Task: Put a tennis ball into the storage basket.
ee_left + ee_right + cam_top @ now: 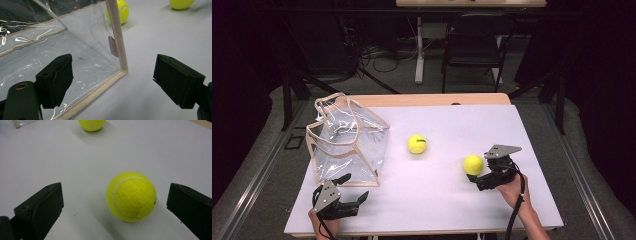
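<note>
The high view is unevenly lit: the white table top (452, 200) is bright and evenly washed from above, while the room around it falls into deep shadow with little detail. Shadows on the table are soft and short; the near tennis ball (473, 164) throws only a faint dark patch beside it. The high view is soft and slightly grainy overall. In the left gripper view, the clear plastic bag (50, 50) carries streaks of white glare along its creases, and the black jaws at the bottom are a little blurred. In the right gripper view the near ball is fairly sharp, its felt visible, while the far tennis ball (91, 124) is softer; a diffuse shadow lies at the near ball's lower left.
</note>
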{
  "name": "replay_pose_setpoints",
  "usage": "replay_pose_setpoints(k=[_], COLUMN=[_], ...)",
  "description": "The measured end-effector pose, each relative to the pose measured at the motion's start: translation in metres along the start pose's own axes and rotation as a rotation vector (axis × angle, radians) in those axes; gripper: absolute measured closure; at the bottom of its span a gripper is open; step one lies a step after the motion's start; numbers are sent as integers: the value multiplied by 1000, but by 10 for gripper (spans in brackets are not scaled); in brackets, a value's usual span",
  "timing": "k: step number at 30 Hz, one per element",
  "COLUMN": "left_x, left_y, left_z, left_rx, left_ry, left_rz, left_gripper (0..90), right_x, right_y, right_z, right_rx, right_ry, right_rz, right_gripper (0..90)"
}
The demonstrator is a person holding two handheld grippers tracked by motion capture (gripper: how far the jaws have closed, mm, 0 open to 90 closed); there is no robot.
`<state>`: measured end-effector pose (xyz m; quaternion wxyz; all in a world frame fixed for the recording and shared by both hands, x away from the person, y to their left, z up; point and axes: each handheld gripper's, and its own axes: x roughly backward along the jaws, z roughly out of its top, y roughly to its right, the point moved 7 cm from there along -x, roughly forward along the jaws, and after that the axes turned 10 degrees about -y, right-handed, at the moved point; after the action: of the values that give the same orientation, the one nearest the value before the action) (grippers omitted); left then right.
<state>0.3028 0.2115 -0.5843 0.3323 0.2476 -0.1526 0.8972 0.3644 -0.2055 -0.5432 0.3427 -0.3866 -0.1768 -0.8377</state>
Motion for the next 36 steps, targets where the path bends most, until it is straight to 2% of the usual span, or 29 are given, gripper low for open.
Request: replay_pose_setpoints(k=[12,23,30,36], left_x=[1,0,0,1], left_y=[1,1,0,0], left_z=[0,0,0,1], left_rx=[1,-3,-2,-2], left_ry=[5,2,-1,2], left_rz=[2,-2,1,0], left_gripper=[160,160,160,160], right_x=[-6,-20,-30,-38], right_y=[12,24,27,28], right_z=[8,6,8,8], right_rx=[-33,-66,-65,-62], right_ry=[-20,-73,-119,-155], right_rz=[9,35,52,49], right_gripper=[3,2,0,0])
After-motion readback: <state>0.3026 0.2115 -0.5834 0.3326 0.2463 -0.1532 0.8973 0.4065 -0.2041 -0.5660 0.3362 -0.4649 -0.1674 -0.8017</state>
